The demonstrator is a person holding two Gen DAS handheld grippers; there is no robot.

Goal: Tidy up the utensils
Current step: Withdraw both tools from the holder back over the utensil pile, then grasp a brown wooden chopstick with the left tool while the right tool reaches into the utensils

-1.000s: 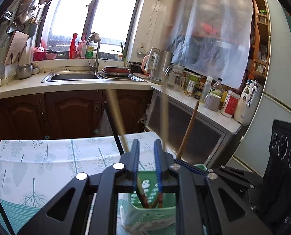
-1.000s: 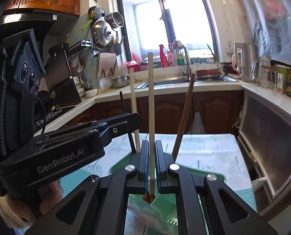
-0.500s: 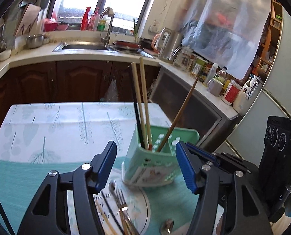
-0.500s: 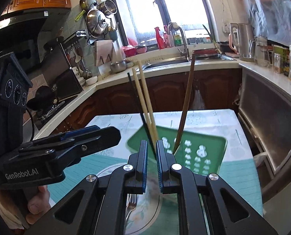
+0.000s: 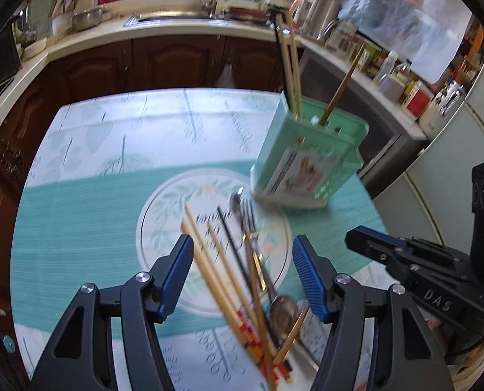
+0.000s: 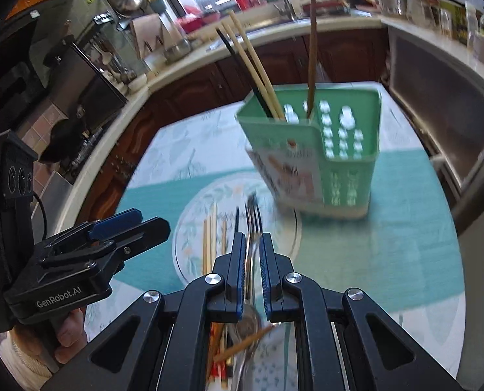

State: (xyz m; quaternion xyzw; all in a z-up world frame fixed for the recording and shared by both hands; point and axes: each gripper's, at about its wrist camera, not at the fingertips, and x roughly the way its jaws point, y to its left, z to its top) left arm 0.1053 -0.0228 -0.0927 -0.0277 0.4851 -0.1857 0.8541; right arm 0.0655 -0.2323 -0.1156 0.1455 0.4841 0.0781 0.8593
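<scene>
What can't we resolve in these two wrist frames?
- Handle ends of the utensils on the plate: both views, hidden behind the gripper bodies and cut by the bottom edge.
- Label on the green holder: both views, motion blur.
- Inside of the holder: walls hide the chopsticks' lower ends.
- Right gripper contact with the fork: the narrow gap looks empty, fork seems below.
</scene>
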